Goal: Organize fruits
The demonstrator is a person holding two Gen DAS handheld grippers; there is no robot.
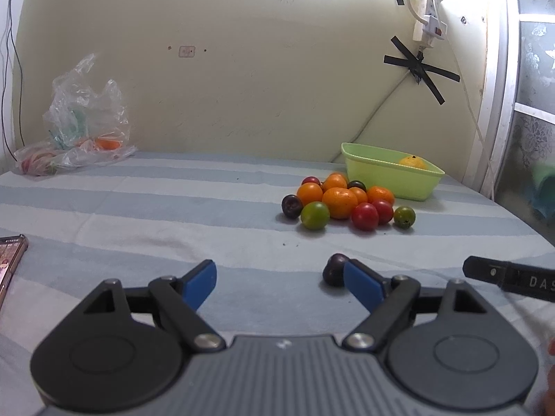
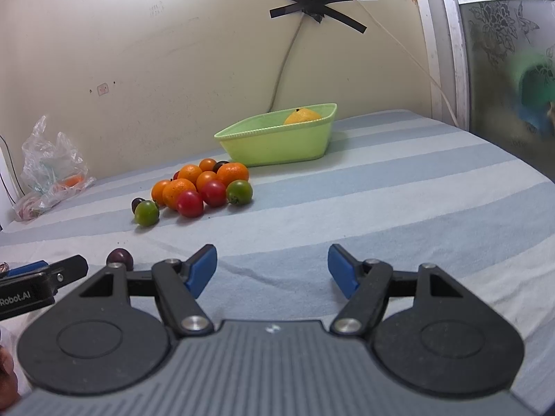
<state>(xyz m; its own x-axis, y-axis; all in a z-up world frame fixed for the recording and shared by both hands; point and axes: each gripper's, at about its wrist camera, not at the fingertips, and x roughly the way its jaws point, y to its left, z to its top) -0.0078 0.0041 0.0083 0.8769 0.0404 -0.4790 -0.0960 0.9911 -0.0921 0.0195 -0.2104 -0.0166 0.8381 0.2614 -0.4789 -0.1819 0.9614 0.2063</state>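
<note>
Fruit (image 1: 341, 201) lay heaped on a blue-and-white striped cloth (image 1: 173, 208), just in front of a light green tub (image 1: 392, 176) by the wall: several oranges, red and green round fruits and a few dark plums, all touching one another. One yellow-orange fruit (image 2: 301, 117) sat inside the tub, at its far end. One dark plum (image 1: 333, 269) lay by itself well short of the tub, on the near side of the heap, right against the outer tip of the left gripper's (image 1: 279, 279) right-hand blue pad. That gripper's jaws were spreading, with nothing between them but cloth. The right gripper (image 2: 272, 270) hovered low over the cloth on the near side of the tub, jaws parted and holding nothing. Far to the tub's left, against the wall, slumped a clear plastic bag (image 1: 86, 118) with more fruit in it. A phone (image 1: 10, 260) lay at the left edge of the left wrist view
</note>
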